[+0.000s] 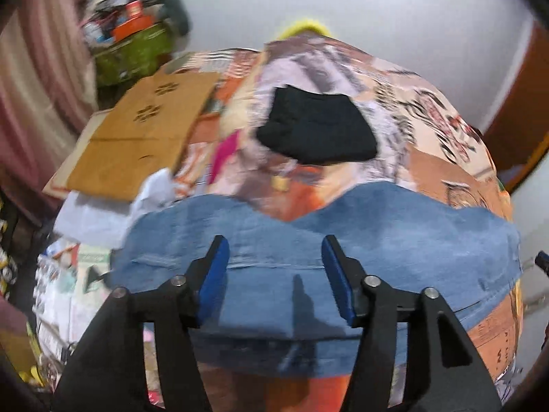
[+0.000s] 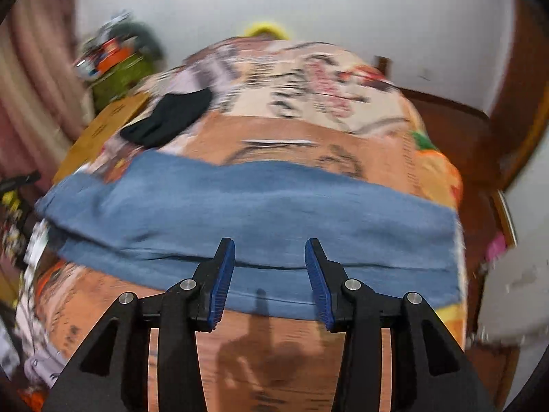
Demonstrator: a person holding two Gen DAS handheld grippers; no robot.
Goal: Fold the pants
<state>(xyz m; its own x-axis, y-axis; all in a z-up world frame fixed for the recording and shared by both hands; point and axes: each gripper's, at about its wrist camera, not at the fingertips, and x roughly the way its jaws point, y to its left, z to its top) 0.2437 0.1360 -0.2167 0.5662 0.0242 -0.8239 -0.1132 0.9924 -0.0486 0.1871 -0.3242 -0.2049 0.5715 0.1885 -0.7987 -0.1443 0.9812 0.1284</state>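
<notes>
Clearly the jeans (image 1: 308, 233) are soft, floppy denim with some weight, lying folded in a wide band across the near end of the bed (image 2: 291, 130). By my judgement the doubled edges or corners are best to pinch. Left hand-held gripper (image 1: 276, 278) and right hand-held gripper (image 2: 270, 279) both stand open, empty, above the denim. No readable writing; bedspread print is blurred.

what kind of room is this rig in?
Likely a home bedroom. The jeans lie on a bed under a printed blanket, with a pink curtain on one side and a cluttered green basket by the white wall.
</notes>
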